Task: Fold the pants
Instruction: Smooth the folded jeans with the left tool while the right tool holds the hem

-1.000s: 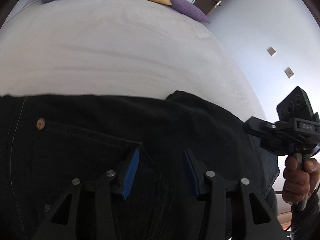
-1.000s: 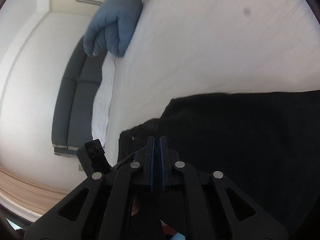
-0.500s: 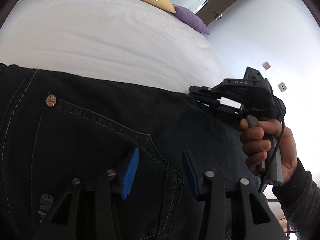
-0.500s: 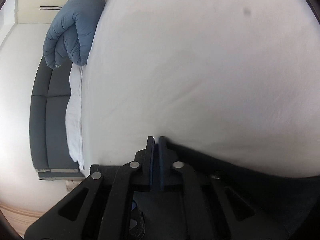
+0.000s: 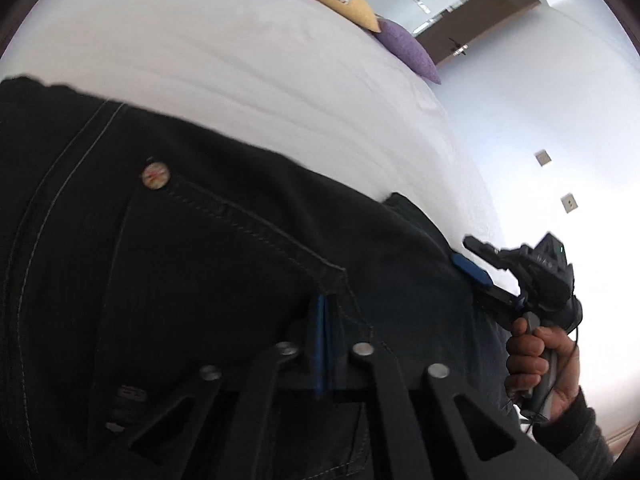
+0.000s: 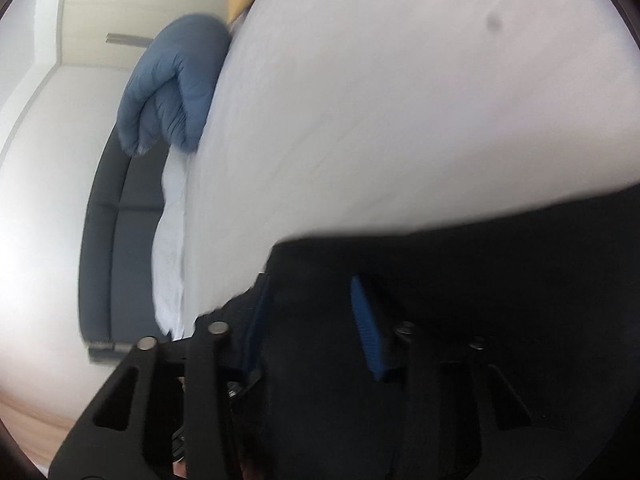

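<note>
Black jeans (image 5: 180,280) lie on a white bed (image 5: 240,60), back pocket and a metal rivet (image 5: 155,175) facing up. My left gripper (image 5: 322,320) is shut, its blue pads pinching the denim at the pocket's corner. My right gripper (image 6: 316,320) is open, its blue pads spread over the jeans' dark fabric (image 6: 480,280) near their edge. It also shows in the left wrist view (image 5: 476,258) at the jeans' right edge, held by a hand.
A yellow pillow (image 5: 336,0) and a purple pillow (image 5: 408,50) lie at the bed's far end. A blue duvet (image 6: 172,88) is bundled at the bed's edge. A dark sofa (image 6: 108,260) stands beside the bed.
My left gripper has closed on the denim at the pocket. My right gripper has opened and now sits lower at the jeans' right edge.
</note>
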